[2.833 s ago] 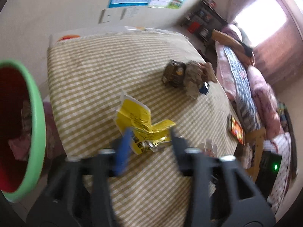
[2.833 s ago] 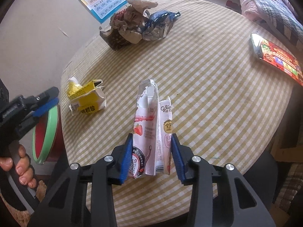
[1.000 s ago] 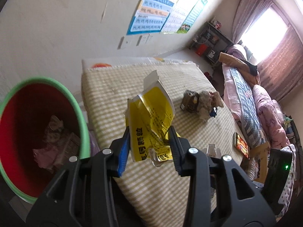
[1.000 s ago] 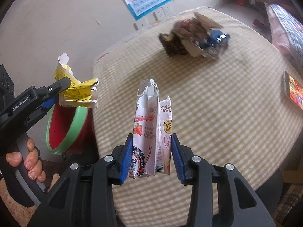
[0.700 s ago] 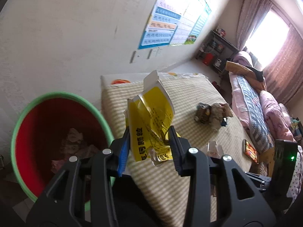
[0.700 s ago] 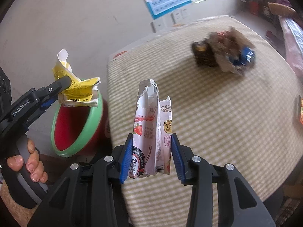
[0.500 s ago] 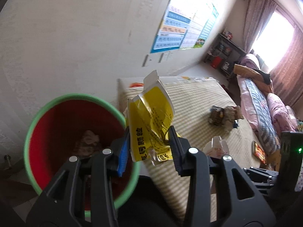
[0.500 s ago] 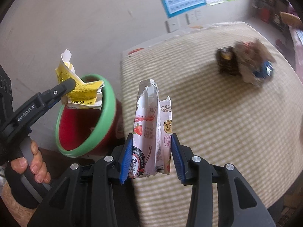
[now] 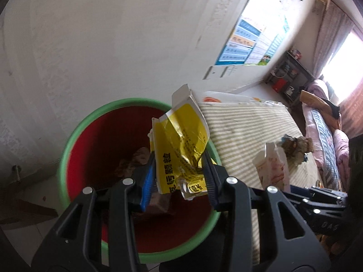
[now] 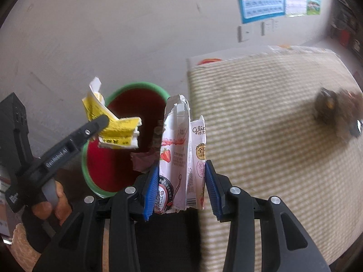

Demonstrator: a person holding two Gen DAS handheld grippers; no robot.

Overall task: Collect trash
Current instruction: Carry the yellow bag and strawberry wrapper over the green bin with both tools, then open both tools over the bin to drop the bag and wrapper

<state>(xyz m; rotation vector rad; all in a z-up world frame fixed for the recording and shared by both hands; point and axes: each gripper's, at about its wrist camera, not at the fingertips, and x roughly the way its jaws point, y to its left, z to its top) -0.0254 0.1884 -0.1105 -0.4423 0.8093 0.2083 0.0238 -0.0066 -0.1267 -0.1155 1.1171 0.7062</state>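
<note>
Two loads up: left gripper [image 9: 179, 176] pinching the yellow wrapper [image 9: 179, 145] right over the red bin [image 9: 90, 140]; right gripper [image 10: 180, 179] clamping the pink carton [image 10: 179, 149] beside its rim, desk-side

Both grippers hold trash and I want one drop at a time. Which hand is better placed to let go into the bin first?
Left. The left gripper holds the yellow carton over the red bin; the right gripper's pink carton sits nearer the table edge.
</note>
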